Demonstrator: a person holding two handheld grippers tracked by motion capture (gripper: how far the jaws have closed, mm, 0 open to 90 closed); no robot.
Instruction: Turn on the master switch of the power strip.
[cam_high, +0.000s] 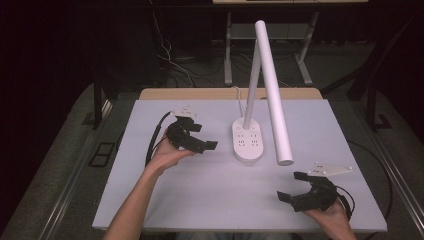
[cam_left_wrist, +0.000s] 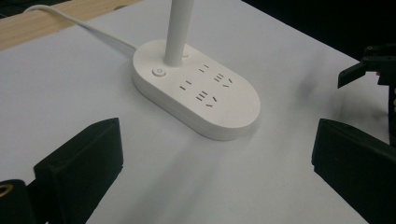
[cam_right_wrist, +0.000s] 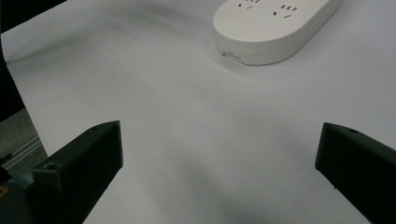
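High view, near to far: right gripper (cam_high: 291, 187), jaws spread, empty, over white table (cam_high: 200, 200); left gripper (cam_high: 202, 137), jaws spread, empty, just left of white lamp base (cam_high: 248, 141) at table centre; wooden edge (cam_high: 200, 93); dark floor, cables, metal legs behind

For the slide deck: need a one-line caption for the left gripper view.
Open left gripper faces the white lamp base with its sockets and power button on the white table.

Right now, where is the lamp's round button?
In the left gripper view, the button sits on the lamp base, just left of the white pole.
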